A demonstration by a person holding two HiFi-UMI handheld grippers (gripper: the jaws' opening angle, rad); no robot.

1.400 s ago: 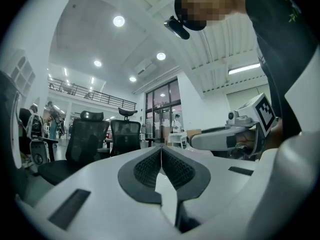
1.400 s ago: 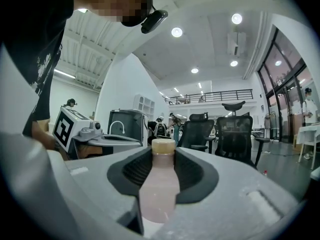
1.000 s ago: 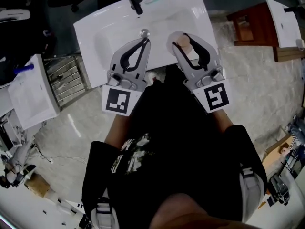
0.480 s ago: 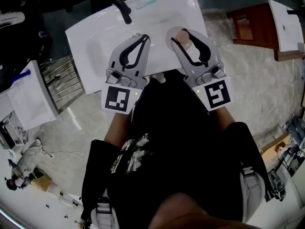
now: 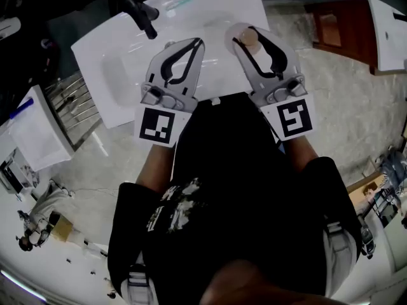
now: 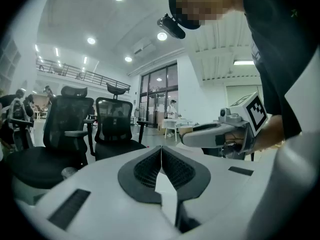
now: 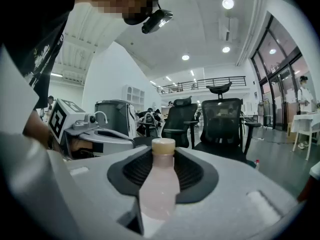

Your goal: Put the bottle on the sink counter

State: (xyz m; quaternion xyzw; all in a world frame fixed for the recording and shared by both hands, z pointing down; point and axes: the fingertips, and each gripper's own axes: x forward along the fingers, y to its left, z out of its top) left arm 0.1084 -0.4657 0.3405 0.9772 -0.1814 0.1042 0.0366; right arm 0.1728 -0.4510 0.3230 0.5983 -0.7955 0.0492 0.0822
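Note:
My right gripper [image 5: 250,35] is shut on a small pale pink bottle [image 7: 159,186] with a tan cap [image 5: 247,38]; the bottle stands upright between the black ribbed pads [image 7: 186,170]. In the head view it hangs over the right part of the white sink counter [image 5: 127,75], beside the basin. My left gripper [image 5: 197,42] is shut with nothing in it, its pads [image 6: 150,169] pressed together, over the basin's near side. The black faucet [image 5: 142,16] rises at the counter's back left.
A wire rack [image 5: 82,110] and a white box [image 5: 35,132] stand left of the sink. A red-brown cabinet [image 5: 334,33] with a white basin [image 5: 389,24] is at the right. Black office chairs [image 6: 70,134] fill the room beyond.
Both grippers have moved forward over the sink, the bottle riding along in the right one. The sink has slid left and tilted in the head view.

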